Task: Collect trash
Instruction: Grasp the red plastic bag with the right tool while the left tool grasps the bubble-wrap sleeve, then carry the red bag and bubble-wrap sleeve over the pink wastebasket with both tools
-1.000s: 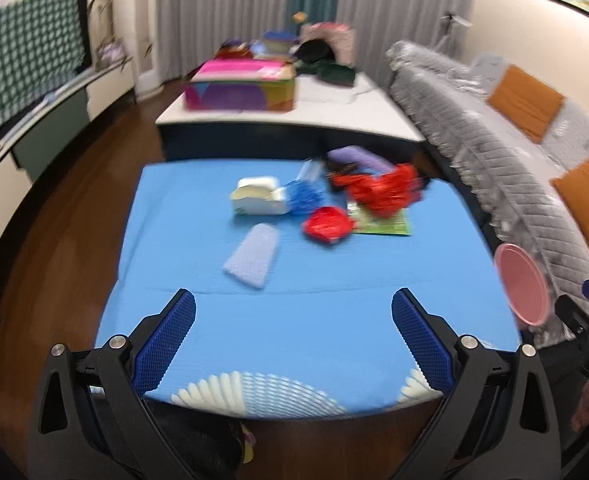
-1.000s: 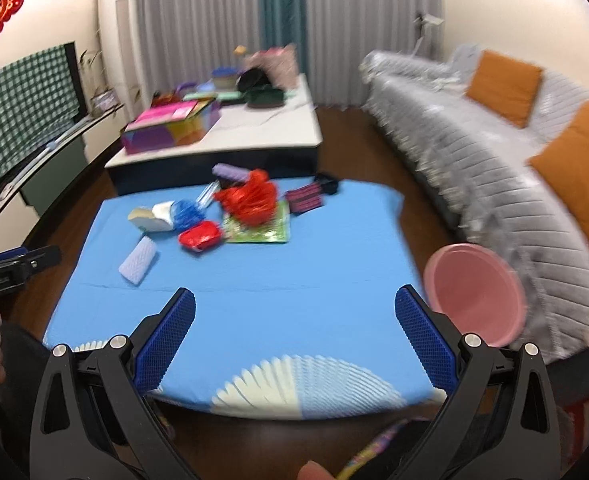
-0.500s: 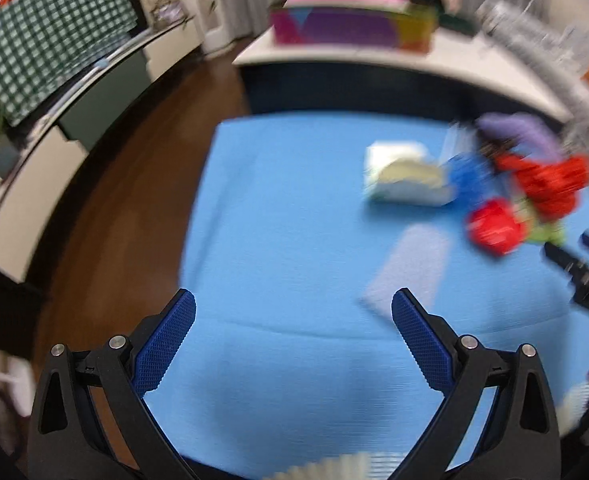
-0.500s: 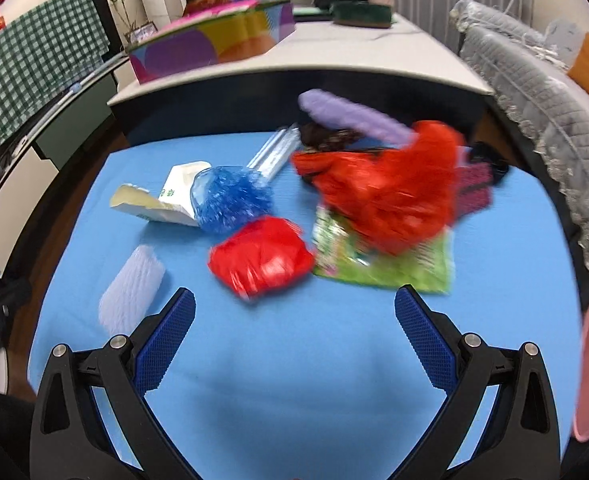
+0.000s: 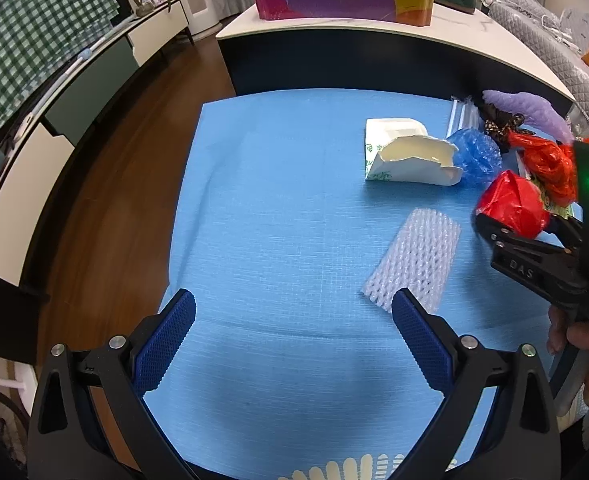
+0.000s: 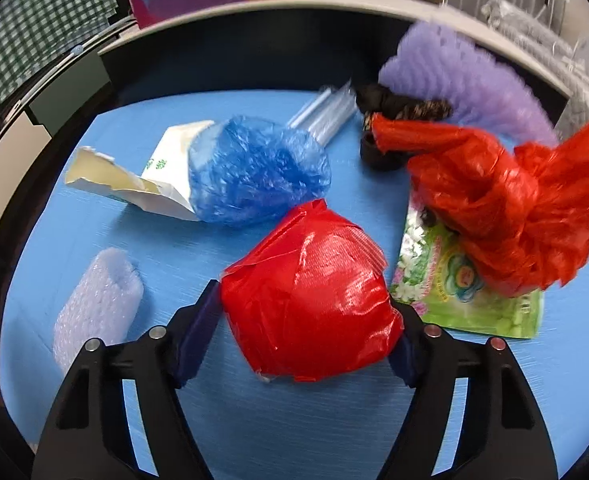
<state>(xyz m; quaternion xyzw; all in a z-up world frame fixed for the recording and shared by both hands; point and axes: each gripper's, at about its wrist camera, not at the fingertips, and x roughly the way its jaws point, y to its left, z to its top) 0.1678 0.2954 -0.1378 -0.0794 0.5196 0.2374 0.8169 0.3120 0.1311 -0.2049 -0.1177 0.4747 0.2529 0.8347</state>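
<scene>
Both the left gripper [image 5: 293, 335] and the right gripper [image 6: 308, 326] have black plastic arms, silver screws and blue ridged finger pads [image 5: 165, 345].

Even, bright indoor light on my blue tablecloth [image 5: 278, 208]. Soft shadow under my left gripper [image 5: 292, 342]. Glare on red wrapped ball [image 6: 314, 300]. Red bag [image 6: 506, 204] and purple foam [image 6: 458, 76] motion-blurred. Strong fisheye bending, dark corners.

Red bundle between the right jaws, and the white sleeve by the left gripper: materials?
Red bundle: looks like thin glossy plastic film, creased, with bright highlights and taped-looking seams.
White sleeve: looks like soft foam netting, matte, with an open diamond mesh. Neither is certain from looks alone.
</scene>
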